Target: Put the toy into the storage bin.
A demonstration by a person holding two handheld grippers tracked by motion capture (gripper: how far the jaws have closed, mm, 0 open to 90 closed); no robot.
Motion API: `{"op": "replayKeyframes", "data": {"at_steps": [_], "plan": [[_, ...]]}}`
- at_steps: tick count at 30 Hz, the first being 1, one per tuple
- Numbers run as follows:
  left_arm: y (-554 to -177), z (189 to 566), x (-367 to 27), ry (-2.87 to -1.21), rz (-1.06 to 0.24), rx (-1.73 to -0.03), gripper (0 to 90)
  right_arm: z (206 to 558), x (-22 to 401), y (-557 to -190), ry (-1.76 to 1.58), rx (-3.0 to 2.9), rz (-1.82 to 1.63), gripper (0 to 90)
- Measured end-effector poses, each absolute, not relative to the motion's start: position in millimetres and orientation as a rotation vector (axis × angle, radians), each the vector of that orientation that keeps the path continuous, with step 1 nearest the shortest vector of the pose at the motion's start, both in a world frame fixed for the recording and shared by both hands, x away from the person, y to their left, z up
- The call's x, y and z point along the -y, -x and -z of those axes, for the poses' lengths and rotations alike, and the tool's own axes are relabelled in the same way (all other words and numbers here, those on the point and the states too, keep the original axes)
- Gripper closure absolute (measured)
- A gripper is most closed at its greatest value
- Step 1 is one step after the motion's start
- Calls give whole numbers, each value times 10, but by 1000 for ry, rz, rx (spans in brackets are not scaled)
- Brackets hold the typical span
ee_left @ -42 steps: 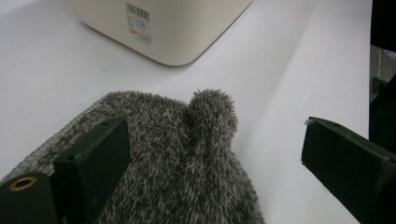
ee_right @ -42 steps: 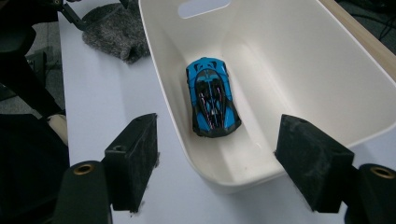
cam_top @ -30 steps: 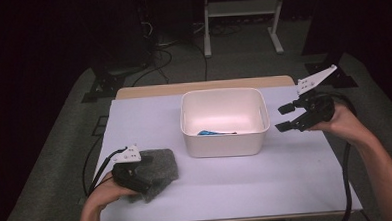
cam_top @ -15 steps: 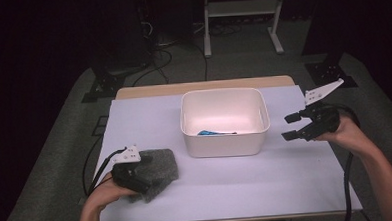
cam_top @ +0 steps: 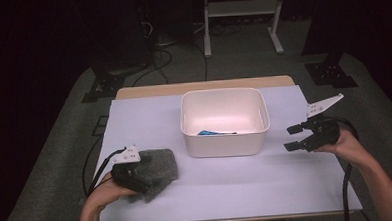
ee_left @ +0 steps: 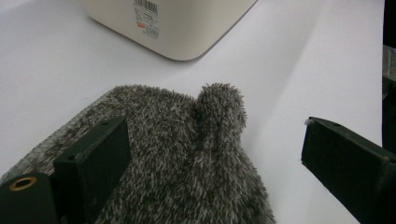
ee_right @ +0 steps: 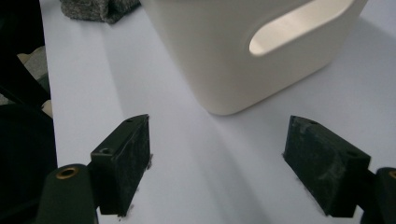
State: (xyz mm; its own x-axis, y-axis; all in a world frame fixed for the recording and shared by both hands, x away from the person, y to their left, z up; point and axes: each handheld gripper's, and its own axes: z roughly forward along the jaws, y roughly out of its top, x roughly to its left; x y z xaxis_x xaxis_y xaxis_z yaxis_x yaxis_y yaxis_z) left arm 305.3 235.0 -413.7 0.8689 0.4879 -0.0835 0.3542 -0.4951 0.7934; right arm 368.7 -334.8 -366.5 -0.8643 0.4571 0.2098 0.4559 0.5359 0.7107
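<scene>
Left gripper: set over the near edge of the fuzzy grey knitted mitten; jaws stand wide, one over the fabric and one out over the bare sheet, nothing pinched.
Mitten: lies flat on the white table cover, front left, just beside the near left corner of the white plastic bin.
Grip advice: the jaws should be lowered and closed on a thick fold so that the pile is not merely brushed.
Right gripper: holds nothing, jaws having just been opening further; it is best kept clear of the bin wall.
Bin: a small blue item lies inside.
</scene>
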Motion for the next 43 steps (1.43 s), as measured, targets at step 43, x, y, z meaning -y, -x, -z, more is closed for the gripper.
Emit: {"op": "replayKeyframes", "data": {"at_steps": [43], "plan": [[-3058,4150,-2332,-2136,-202,-611,77,4429,3511,-3379,-981,-2725,-1352,168]]}}
